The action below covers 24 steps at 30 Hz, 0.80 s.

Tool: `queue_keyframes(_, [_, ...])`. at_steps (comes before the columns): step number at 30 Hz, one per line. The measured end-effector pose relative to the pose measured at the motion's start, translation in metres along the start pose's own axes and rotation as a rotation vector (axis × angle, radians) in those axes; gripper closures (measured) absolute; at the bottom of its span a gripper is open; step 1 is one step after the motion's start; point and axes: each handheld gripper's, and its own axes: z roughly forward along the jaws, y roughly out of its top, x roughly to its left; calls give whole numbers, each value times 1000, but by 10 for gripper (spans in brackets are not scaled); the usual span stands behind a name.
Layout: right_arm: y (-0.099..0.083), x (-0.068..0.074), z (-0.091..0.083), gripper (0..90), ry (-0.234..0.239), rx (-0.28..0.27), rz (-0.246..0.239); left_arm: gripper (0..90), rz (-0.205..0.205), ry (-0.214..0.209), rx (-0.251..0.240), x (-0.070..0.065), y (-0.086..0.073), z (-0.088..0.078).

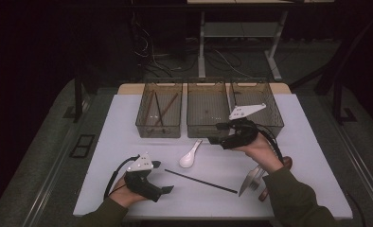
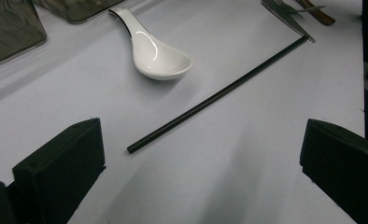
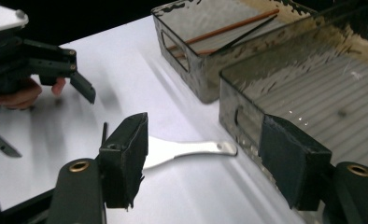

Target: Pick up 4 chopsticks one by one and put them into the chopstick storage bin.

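My right claw [image 3: 203,161] hangs released, jaws wide, over the white spoon's [image 3: 182,150] handle, nothing gripped. Spoon lies on the surface [image 1: 128,142] just near the middle bin [image 1: 207,109]. My left claw [image 2: 203,158] is released too, facing the black chopstick [image 2: 219,95].

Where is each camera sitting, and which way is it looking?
High view: sits above the person's side, looks forward and down on the table; both forearms, the left gripper and the right gripper show.
Left gripper view: rides on the left gripper, looks between its open jaws across the table at the black chopstick and white spoon.
Right gripper view: rides on the right gripper, looks past its open jaws at the spoon's handle and two clear bins; the other hand shows at left.
All three share the spoon.
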Motion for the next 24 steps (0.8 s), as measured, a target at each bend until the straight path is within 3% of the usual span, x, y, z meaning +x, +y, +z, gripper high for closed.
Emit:
queue_keyframes(9, [-23,5,-10,337,7,25,6,0,-7,-2,-4,1,0,0])
queue_keyframes(16, [-38,18,-14,365,22,60,-6,0,0,-5,-4,0,0,-1])
queue_keyframes(24, [-55,36,-9,455,60,127,-26,0,-5,-8,-9,0,0,-1])
